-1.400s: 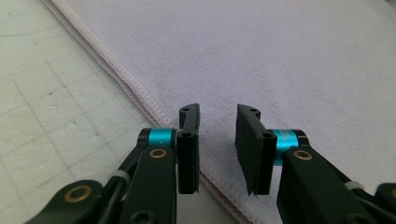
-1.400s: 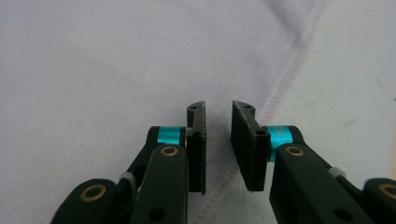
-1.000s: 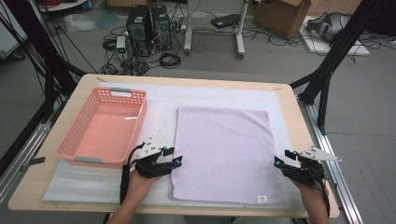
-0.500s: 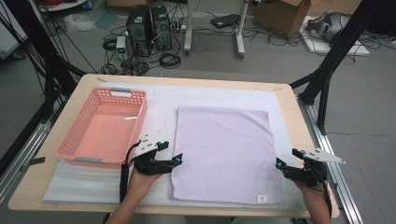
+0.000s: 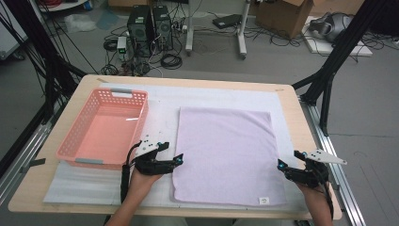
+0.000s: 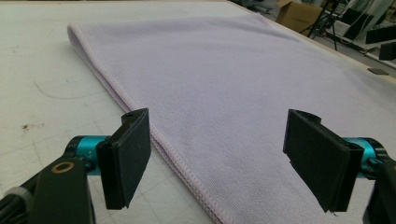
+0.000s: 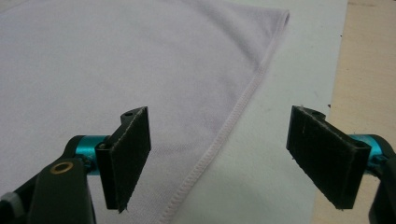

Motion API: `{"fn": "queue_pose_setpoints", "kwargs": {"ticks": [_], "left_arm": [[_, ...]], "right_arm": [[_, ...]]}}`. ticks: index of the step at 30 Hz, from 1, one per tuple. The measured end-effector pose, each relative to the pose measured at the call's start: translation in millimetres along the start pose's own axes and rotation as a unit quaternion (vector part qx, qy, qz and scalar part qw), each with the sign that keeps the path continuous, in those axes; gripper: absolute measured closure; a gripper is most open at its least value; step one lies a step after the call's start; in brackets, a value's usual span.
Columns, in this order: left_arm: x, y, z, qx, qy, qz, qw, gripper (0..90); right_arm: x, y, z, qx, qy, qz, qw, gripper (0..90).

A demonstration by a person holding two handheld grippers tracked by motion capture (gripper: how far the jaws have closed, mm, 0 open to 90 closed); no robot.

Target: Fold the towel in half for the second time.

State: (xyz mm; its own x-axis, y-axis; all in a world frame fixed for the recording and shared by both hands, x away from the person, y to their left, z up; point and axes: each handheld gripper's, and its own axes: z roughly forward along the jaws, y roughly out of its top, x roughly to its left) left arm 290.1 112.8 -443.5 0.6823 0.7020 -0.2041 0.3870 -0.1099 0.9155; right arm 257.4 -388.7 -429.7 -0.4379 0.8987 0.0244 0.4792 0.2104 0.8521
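Lying flat between both tools, lilac towel [image 5: 227, 155], long axis running away from person; left gripper [image 5: 176, 162] and right gripper [image 5: 282, 165] released, each straddling one side hem near the front corners.

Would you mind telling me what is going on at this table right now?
A person holds a gripper in each hand beside a lilac towel spread flat on the table. The left gripper sits at the towel's left edge and the right gripper at its right edge. Both have just been opening their jaws; the towel's hem lies between them, unpinched. A pink basket stands to the left.
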Motion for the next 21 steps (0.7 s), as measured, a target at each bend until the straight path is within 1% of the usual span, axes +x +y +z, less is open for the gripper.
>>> {"fn": "queue_pose_setpoints", "kwargs": {"ticks": [5,9,11,13,14,15,17,19,20,21], "left_arm": [[-0.2,-0.1,0.6,0.004,-0.003,-0.004,1.0,24.1],[0.4,0.6,3.6,0.007,-0.002,-0.007,1.0,24.1],[1.9,3.5,5.1,0.007,0.005,-0.006,0.9999,24.4],[4.3,6.9,7.8,0.004,0.011,-0.01,0.9999,26.3],[6.0,8.0,9.5,0.0,0.012,-0.015,0.9998,27.5],[8.1,10.0,13.0,0.004,0.01,-0.022,0.9997,28.5],[11.6,13.7,19.8,0.012,0.008,-0.026,0.9995,29.8],[13.7,17.1,26.1,0.011,0.01,-0.029,0.9995,30.6],[15.1,18.5,29.5,0.012,0.011,-0.034,0.9993,31.4],[16.9,21.3,33.8,0.023,0.014,-0.032,0.9991,31.5]], "right_arm": [[0.0,-1.1,1.3,0.005,0.0,-0.003,1.0,21.3],[-2.8,-2.4,1.8,0.008,0.003,0.001,1.0,21.4],[-4.0,-4.0,2.9,0.011,0.005,0.008,0.9999,21.4],[-5.5,-4.5,4.0,0.014,0.006,0.013,0.9998,22.1],[-7.1,-4.0,4.7,0.015,0.007,0.012,0.9998,23.0],[-8.6,-3.3,5.2,0.016,0.007,0.015,0.9997,23.3],[-10.9,-2.6,6.8,0.015,0.005,0.023,0.9996,23.6],[-12.1,-1.0,9.1,0.017,0.005,0.026,0.9995,24.3],[-12.4,0.5,10.4,0.019,0.007,0.027,0.9994,24.4],[-12.8,2.3,12.1,0.017,0.007,0.025,0.9995,24.5]]}}
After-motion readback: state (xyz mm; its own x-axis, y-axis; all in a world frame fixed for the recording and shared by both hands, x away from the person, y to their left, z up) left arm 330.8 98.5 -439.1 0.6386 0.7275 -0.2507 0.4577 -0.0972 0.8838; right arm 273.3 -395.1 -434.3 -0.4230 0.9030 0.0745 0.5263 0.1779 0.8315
